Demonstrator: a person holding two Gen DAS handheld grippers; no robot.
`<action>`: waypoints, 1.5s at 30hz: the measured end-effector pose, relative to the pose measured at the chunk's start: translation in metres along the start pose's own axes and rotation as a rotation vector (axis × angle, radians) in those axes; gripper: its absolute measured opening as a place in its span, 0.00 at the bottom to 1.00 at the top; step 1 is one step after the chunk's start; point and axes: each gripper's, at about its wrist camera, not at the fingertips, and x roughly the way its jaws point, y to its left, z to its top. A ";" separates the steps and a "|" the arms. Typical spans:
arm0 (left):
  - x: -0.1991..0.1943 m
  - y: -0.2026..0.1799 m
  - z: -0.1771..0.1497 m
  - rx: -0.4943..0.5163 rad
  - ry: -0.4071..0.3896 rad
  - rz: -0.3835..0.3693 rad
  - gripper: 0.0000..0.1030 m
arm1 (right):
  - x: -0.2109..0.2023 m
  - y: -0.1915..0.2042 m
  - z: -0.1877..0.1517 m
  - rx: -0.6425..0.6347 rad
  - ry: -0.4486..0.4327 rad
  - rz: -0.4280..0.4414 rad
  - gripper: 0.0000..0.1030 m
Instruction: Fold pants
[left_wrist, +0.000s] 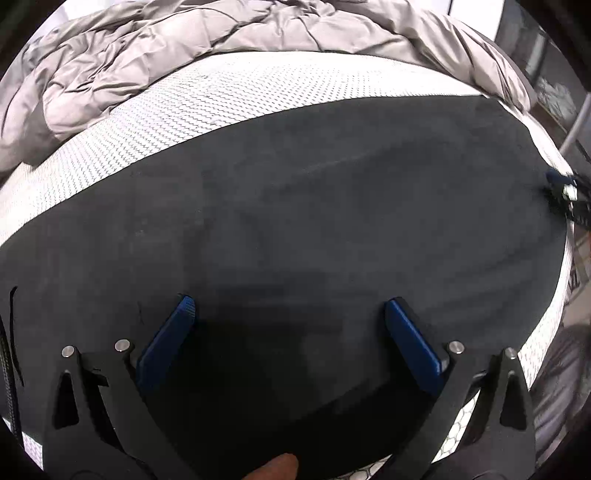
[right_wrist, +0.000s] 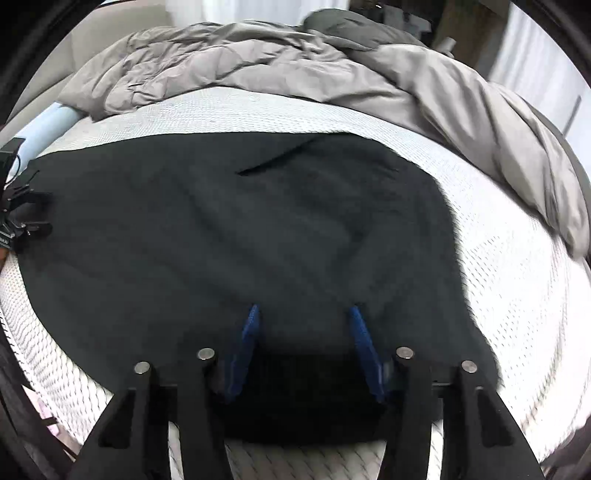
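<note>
Both tongs, left (left_wrist: 290, 310) and right (right_wrist: 303, 314), stand apart with blue pads over the dark flat fabric pants (left_wrist: 332, 206), spread on the white textured mattress (left_wrist: 184, 107) beside a crumpled grey duvet (left_wrist: 147, 48).

One pair of black pants (left_wrist: 314, 206) lay on one white mattress (left_wrist: 184, 107), with one rumpled grey duvet (left_wrist: 155, 48) toward twelve o'clock. Two grippers were counted: the left gripper (left_wrist: 290, 306) and the right gripper (right_wrist: 303, 312), each bearing two blue fingers (right_wrist: 248, 343). One fingertip of a hand (left_wrist: 275, 469) showed at six o'clock.
</note>
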 end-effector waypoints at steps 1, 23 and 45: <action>0.000 0.003 0.004 -0.021 -0.002 0.021 0.99 | -0.003 -0.001 -0.005 -0.026 0.011 -0.092 0.51; -0.005 -0.060 0.001 -0.036 0.058 0.008 0.99 | 0.021 0.046 0.023 -0.007 0.034 -0.218 0.78; 0.031 -0.080 0.033 -0.017 0.056 0.013 1.00 | 0.047 0.074 0.070 -0.008 0.014 -0.077 0.80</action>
